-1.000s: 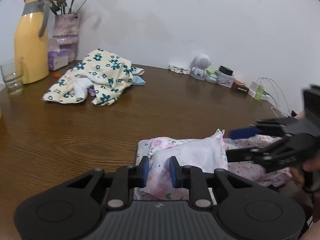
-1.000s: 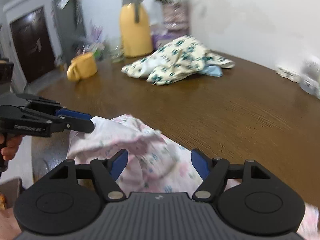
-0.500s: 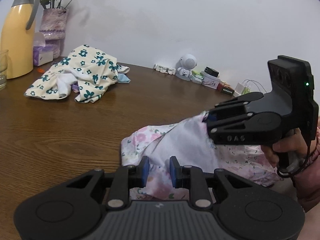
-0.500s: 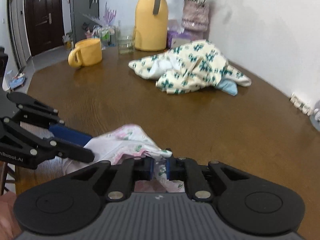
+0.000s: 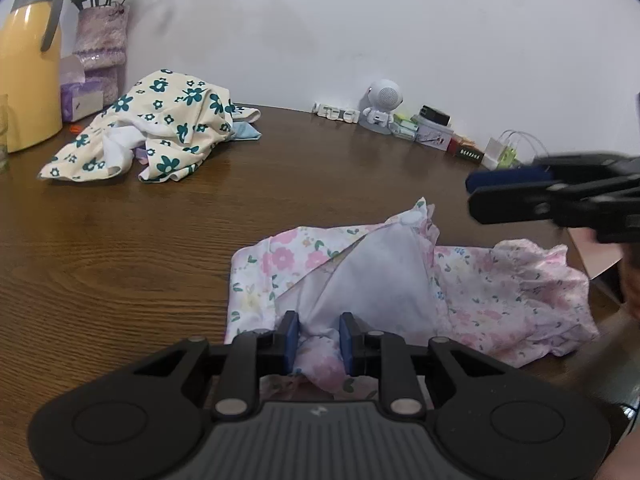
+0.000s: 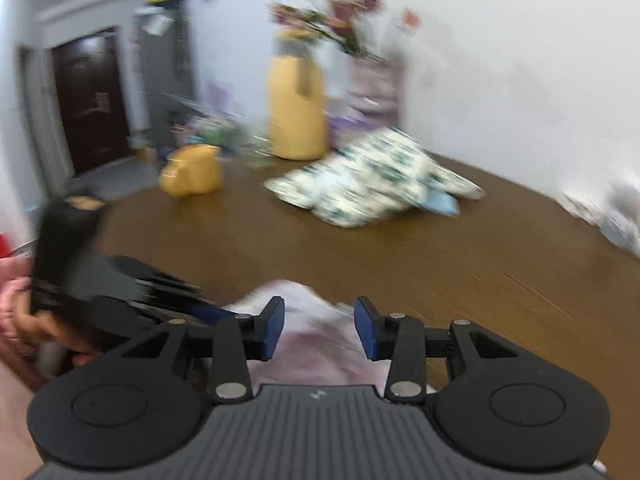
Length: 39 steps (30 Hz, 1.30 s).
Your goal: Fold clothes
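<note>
A pink floral garment (image 5: 400,280) lies bunched on the brown table near its front edge, with a white inner flap turned up. My left gripper (image 5: 319,340) is shut on a fold of this garment at its near end. My right gripper (image 6: 320,330) is open, its jaws apart and empty above the same garment (image 6: 304,328); this view is blurred. The right gripper also shows in the left wrist view (image 5: 532,188), above the garment's right part. The left gripper also shows in the right wrist view (image 6: 152,300).
A cream garment with green flowers (image 5: 156,136) lies crumpled at the far left. A yellow jug (image 5: 28,76), a vase (image 5: 100,40) and a yellow mug (image 6: 192,170) stand behind it. A small white robot figure (image 5: 382,104) and chargers sit along the wall.
My right gripper has let go of the pink garment, opened and pulled back to the right. The white flap has dropped down onto the garment. My left gripper keeps its hold.
</note>
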{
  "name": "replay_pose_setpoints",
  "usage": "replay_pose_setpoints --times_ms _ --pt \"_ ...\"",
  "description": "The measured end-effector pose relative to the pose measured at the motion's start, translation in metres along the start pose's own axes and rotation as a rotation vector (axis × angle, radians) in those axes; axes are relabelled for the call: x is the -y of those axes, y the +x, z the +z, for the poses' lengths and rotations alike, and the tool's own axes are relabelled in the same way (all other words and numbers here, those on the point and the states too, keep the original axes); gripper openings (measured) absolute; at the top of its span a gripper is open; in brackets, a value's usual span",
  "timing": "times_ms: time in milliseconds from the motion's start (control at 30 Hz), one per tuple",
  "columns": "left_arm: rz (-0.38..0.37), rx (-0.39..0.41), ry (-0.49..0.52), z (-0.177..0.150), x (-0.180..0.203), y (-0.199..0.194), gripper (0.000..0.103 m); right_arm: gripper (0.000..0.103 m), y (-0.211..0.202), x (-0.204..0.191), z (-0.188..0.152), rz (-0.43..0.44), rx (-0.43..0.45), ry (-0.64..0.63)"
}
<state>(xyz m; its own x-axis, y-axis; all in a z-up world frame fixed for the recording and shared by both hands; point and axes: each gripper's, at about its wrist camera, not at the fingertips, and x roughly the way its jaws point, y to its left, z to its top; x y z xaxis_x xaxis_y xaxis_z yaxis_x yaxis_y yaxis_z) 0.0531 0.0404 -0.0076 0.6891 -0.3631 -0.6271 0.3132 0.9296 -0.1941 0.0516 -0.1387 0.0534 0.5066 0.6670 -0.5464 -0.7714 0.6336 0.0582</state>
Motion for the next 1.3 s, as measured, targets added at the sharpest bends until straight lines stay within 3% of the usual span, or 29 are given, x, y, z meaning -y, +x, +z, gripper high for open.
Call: replay_pose_setpoints --times_ms 67,200,367,433,600,667,833,900,1000,1300 --pt "0.010 0.000 0.003 0.000 0.002 0.001 0.020 0.036 0.013 -0.015 -0.001 0.028 -0.024 -0.068" --pt "0.013 0.003 -0.005 -0.001 0.002 0.001 0.021 0.023 0.053 -0.021 -0.016 -0.039 -0.122 -0.171" --pt "0.003 0.005 -0.005 -0.001 0.000 -0.001 0.022 0.023 0.068 -0.008 -0.038 -0.064 -0.209 -0.135" --pt "-0.005 0.009 -0.006 0.001 -0.002 -0.005 0.026 0.023 0.067 -0.007 -0.044 -0.059 -0.202 -0.113" --pt "-0.019 0.061 -0.125 0.004 -0.023 -0.036 0.052 0.023 0.062 -0.004 -0.052 -0.049 -0.184 -0.083" --pt "0.005 0.050 -0.195 0.003 -0.035 -0.042 0.052 0.023 0.061 -0.002 -0.053 -0.046 -0.176 -0.077" --pt "0.021 0.000 -0.298 -0.001 -0.053 -0.040 0.048 0.023 0.061 0.004 -0.053 -0.031 -0.161 -0.042" --pt "0.023 -0.022 -0.319 -0.002 -0.056 -0.036 0.040 0.023 0.060 0.005 -0.054 -0.028 -0.153 -0.031" --pt "0.022 -0.046 -0.313 0.000 -0.055 -0.028 0.026 0.023 0.060 0.006 -0.055 -0.027 -0.147 -0.026" --pt "0.046 -0.065 -0.284 0.003 -0.047 -0.016 0.014 0.023 0.060 0.005 -0.056 -0.027 -0.134 -0.019"
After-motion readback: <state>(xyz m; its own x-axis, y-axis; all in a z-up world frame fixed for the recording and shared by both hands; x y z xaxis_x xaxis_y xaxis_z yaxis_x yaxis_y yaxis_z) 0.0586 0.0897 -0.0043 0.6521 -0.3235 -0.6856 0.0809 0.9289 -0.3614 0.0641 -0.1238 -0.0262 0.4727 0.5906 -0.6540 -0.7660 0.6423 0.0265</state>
